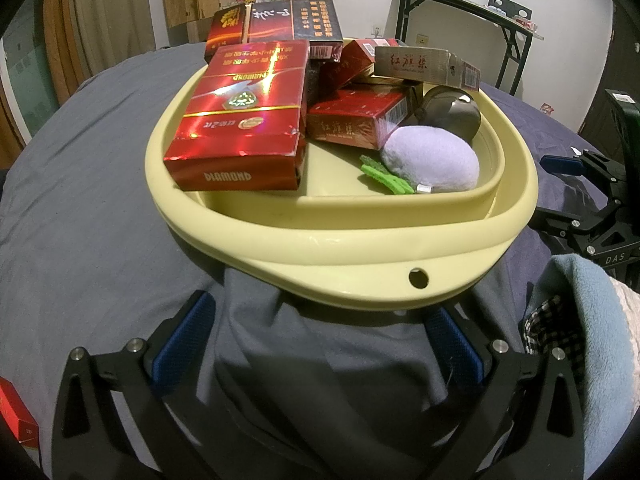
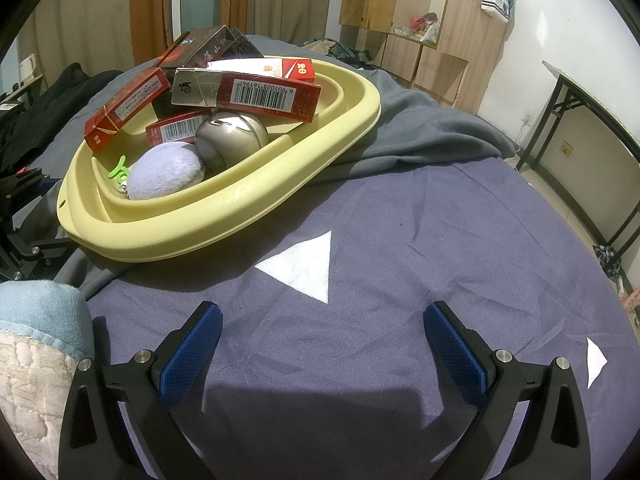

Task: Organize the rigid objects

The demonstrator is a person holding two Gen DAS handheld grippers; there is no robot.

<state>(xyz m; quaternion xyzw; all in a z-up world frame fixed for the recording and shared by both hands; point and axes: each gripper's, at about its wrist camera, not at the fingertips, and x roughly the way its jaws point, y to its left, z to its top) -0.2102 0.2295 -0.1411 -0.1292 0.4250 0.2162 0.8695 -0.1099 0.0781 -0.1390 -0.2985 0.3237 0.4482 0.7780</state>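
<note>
Hovering just near of the yellow basin (image 1: 340,236), on a grey cloth (image 1: 100,184): left gripper (image 1: 316,344), jaws spread wide, holding nothing. Hanging to the right over a blue-purple sheet (image 2: 440,216): right gripper (image 2: 322,344), likewise spread wide and empty, well apart from the basin.

Sitting inside the basin: a large red Diamond carton (image 1: 240,120) at the left, overhanging the inner rim; smaller red packs (image 1: 356,120) and a grey-gold pack (image 1: 416,65) stacked behind; a metal ball-shaped item (image 1: 448,114) at the far right; a purple plush (image 1: 430,160) near right, touching a green clip (image 1: 384,176).

Lying outside the basin at the near left edge of the left view: one red box (image 1: 16,416).

Judging the step in hand: approaching for a pick, nothing grasped yet.

Calling next for: choosing one rigid target, probably the Diamond carton, aligning the left jaws across its narrow sides, and closing without disturbing the leaning stack behind.
</note>
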